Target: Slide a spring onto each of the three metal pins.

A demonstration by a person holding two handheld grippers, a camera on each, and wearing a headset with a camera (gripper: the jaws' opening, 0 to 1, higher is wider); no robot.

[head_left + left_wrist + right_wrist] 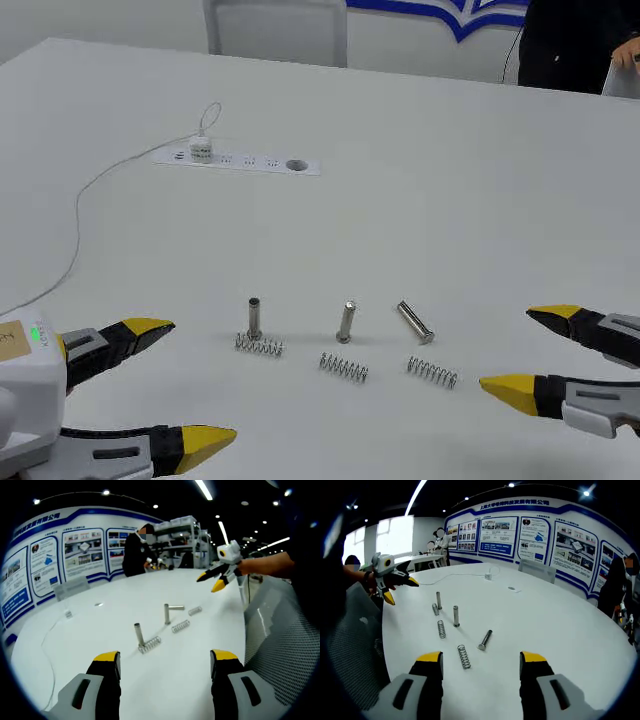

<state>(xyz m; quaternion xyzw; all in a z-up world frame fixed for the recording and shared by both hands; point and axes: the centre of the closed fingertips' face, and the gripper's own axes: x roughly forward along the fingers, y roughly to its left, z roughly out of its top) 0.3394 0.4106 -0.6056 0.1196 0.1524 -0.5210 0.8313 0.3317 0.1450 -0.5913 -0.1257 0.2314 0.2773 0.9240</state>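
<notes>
Three metal pins sit mid-table in the head view: the left pin [254,318] and middle pin [346,322] stand upright, the right pin [414,322] lies on its side. A spring lies in front of each: left spring [259,346], middle spring [343,367], right spring [432,373]. My left gripper [190,385] is open at the lower left, apart from them. My right gripper [535,350] is open at the right edge, just right of the right spring. The right gripper view has the lying pin [484,639] and nearest spring [464,656] ahead of the open jaws.
A white power strip [238,160] with a plugged-in adapter and a cable [77,215] lies at the back left of the white table [450,200]. A chair back stands beyond the far edge. A person in dark clothes [570,45] is at the far right.
</notes>
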